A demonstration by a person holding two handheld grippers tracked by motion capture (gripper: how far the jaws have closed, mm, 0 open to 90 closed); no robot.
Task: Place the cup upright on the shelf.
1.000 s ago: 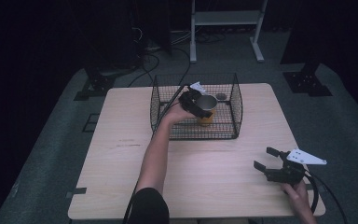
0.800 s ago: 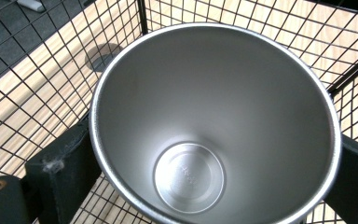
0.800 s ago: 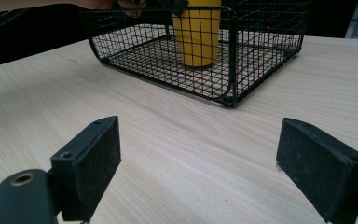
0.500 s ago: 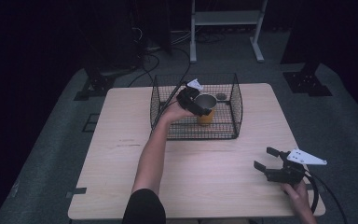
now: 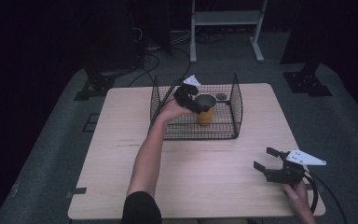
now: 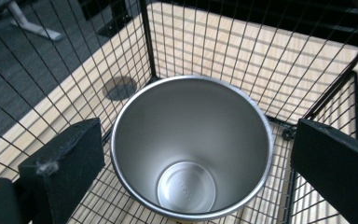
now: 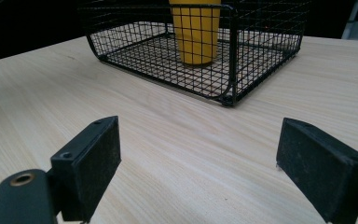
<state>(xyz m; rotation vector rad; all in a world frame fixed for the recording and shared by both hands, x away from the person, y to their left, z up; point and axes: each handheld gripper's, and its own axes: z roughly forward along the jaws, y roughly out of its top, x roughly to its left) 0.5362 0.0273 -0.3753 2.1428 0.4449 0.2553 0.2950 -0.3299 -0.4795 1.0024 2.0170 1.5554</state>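
From the high view, my left hand-held gripper (image 5: 196,99) hangs over the yellow cup (image 5: 205,110), which stands upright inside the wire basket (image 5: 235,109) on the bench (image 5: 121,140).

Along the left hand-held gripper (image 6: 186,158), my jaws have just been opening; they flank the cup's (image 6: 191,144) rim without touching it, so I judge it placed.

My right hand-held gripper (image 7: 205,158) rests open and empty; only withdrawing remains.

yellow cup (image 5: 205,110) with a shiny steel inside (image 6: 191,149), empty, standing upright, mouth up, on the floor of the black wire basket (image 5: 233,116), around its middle. basket sits toward the far side of the worktop (image 5: 121,154).
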